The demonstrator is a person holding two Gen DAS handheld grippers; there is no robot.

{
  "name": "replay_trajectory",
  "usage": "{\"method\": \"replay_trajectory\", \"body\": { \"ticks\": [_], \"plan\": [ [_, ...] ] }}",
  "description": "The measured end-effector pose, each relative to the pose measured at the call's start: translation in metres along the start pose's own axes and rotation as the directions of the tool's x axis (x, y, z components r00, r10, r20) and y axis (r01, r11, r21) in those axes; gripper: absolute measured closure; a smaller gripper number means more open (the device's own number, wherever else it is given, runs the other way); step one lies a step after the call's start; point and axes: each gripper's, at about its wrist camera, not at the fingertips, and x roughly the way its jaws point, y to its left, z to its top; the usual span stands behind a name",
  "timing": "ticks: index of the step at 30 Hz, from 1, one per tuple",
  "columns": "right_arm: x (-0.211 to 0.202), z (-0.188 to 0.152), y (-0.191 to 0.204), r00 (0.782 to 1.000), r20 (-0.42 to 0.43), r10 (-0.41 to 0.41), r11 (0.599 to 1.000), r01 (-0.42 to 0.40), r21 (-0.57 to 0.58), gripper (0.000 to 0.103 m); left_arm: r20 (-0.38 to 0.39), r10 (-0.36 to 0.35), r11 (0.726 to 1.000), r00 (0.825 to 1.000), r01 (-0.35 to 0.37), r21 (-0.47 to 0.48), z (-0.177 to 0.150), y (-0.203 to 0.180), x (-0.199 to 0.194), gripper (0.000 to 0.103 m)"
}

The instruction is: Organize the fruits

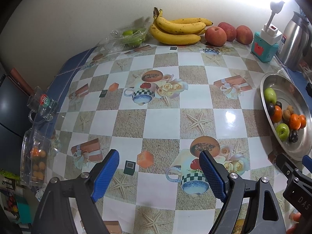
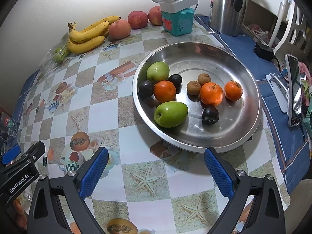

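A steel bowl on the checked tablecloth holds two green fruits, three oranges, three dark plums and two small brown fruits; in the left wrist view the same bowl sits at the right edge. Bananas and three red apples lie along the back wall. My left gripper hovers open over bare tablecloth. My right gripper is open just short of the bowl's near rim, with nothing between its fingers.
A clear clamshell with green fruit stands left of the bananas. A clear box of small orange fruits and a glass mug sit at the table's left edge. A teal box with power strip, steel kettle and propped phone stand right.
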Motion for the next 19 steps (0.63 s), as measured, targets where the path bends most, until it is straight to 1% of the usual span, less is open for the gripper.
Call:
{"method": "replay_trajectory", "body": {
  "ticks": [10,19],
  "plan": [
    [0.0010,0.0000,-0.0005,1.000,-0.005,-0.005,1.000,0.005,0.003,0.005,-0.010,0.004,1.000,1.000,-0.005,-0.008,-0.0001,0.0011,0.0019,0.017],
    [0.0008,-0.0002,-0.0004,1.000,-0.006,-0.006,1.000,0.006,0.005,0.005,0.013,-0.004,1.000,1.000,0.004,0.001,-0.0001,0.0005,-0.0026,0.017]
  ]
}}
